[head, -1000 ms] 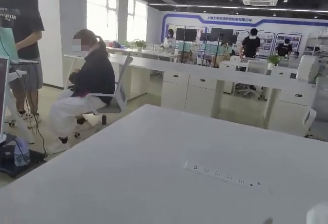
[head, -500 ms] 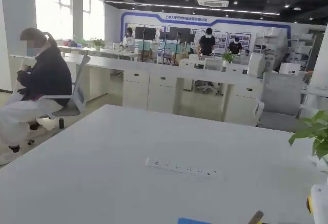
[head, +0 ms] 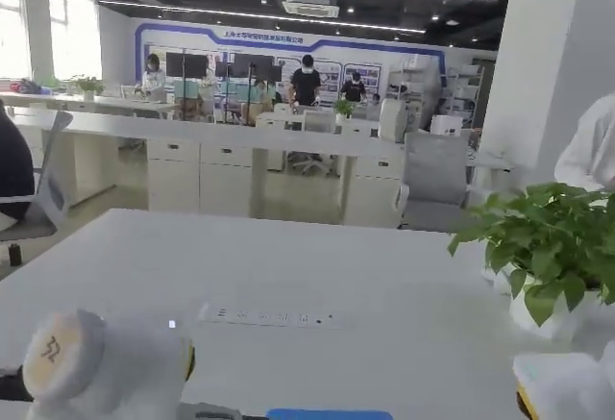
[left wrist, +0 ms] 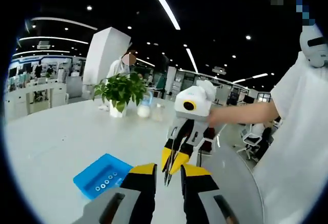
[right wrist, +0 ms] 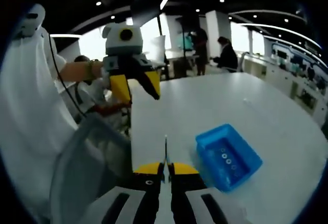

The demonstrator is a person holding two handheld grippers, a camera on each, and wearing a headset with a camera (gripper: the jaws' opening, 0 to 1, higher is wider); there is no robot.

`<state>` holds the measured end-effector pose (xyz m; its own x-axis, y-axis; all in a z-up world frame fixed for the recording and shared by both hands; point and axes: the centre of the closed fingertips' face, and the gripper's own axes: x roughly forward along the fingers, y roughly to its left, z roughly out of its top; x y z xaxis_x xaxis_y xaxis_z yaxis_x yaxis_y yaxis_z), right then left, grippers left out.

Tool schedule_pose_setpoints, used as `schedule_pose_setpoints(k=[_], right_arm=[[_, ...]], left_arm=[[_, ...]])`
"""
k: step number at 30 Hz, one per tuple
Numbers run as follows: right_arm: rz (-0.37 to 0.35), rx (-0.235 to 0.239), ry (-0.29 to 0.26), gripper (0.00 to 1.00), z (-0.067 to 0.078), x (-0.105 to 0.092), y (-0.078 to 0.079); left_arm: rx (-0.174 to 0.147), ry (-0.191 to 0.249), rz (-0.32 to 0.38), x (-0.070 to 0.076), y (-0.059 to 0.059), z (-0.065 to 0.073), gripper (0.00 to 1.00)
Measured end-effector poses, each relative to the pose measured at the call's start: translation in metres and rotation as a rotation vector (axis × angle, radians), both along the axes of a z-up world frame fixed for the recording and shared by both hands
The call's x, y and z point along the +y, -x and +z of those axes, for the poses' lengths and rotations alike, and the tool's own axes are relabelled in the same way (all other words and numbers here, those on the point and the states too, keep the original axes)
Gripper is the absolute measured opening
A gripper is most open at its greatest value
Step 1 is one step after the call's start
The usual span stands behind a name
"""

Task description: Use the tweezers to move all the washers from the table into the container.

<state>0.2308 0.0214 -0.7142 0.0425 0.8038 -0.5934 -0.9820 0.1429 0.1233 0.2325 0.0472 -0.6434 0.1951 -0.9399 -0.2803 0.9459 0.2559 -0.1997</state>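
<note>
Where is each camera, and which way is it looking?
Head view: on the person's head, facing across the table to the plant; a claw peeks in below.
Left gripper view: on the left claw, facing the right claw; the person's arm behind.
Right gripper view: on the right claw, facing the left claw; the person's shirt beside.
Both gripper views share the blue tray.

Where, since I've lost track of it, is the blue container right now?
The blue container sits on the white table, lower left in the left gripper view, and right of the right tongs in the right gripper view.
</note>
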Motion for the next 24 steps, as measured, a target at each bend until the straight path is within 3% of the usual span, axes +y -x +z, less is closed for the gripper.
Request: schedule_pose_setpoints(k=[3, 5, 10, 14, 15, 17, 21, 24], right_arm=[[0.041, 0.029, 0.016, 0.04, -0.002, 0.001, 0.013], [0.071, 0.012, 0.057, 0.04, -0.005, -0.001, 0.018], [0.086, 0.009, 0.100, 0.04, -0.010, -0.005, 0.023], [0.085, -0.017, 0.157, 0.04, -0.016, -0.011, 0.022], [0.084, -0.020, 0.165, 0.04, -0.017, -0.012, 0.023], [0.077, -0.023, 0.167, 0.04, -0.016, -0.013, 0.023], [0.051, -0.056, 0.201, 0.04, -0.021, -0.022, 0.020], [0.033, -0.061, 0.219, 0.03, -0.026, -0.028, 0.019]], left_arm=[[0.012, -0.008, -0.068, -0.017, 0.006, 0.001, 0.15], [0.038, -0.001, -0.111, -0.027, 0.010, 0.002, 0.15], [0.007, -0.057, -0.208, -0.049, 0.017, -0.002, 0.11], [0.006, -0.069, -0.243, -0.061, 0.019, -0.004, 0.07], [-0.002, -0.081, -0.255, -0.065, 0.019, -0.005, 0.04], [-0.056, -0.129, -0.275, -0.069, 0.018, -0.011, 0.00], [-0.081, -0.165, -0.293, -0.073, 0.019, -0.015, 0.00], [-0.132, -0.200, -0.296, -0.072, 0.016, -0.021, 0.00]])
